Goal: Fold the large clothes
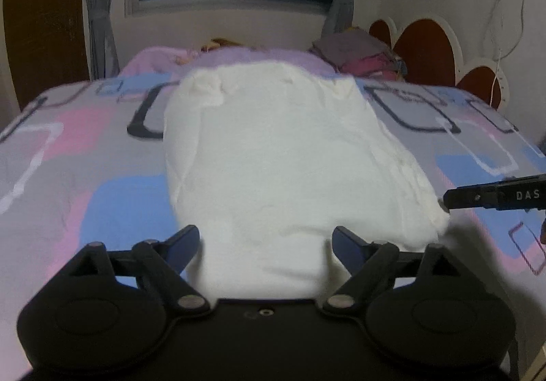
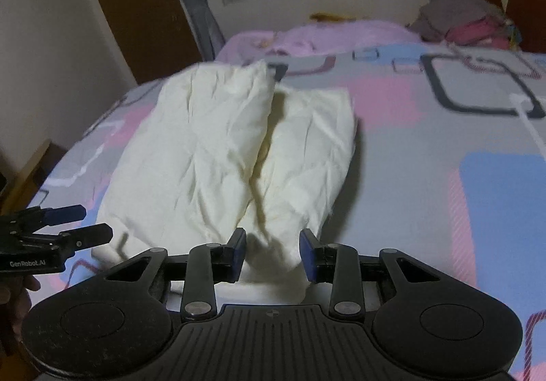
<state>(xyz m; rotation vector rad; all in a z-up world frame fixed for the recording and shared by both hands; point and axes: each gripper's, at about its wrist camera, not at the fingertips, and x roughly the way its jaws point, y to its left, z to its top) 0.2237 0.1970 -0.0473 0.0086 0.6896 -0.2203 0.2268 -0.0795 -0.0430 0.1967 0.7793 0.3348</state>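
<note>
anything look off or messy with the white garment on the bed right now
Slightly. The white garment lies on the bedspread as two uneven, wrinkled lobes with a shadowed crease between them, its far corners not aligned. Nothing looks spilled or damaged.

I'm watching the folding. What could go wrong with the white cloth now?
1. Both grippers, the left and the right, are open at the near edge of the cloth, so a grab may catch only one layer, and the fold could slide apart.
2. The cloth looks puffy and wrinkled; the next fold may trap creases.
3. It lies close to the bed's near edge and might slip off.
</note>
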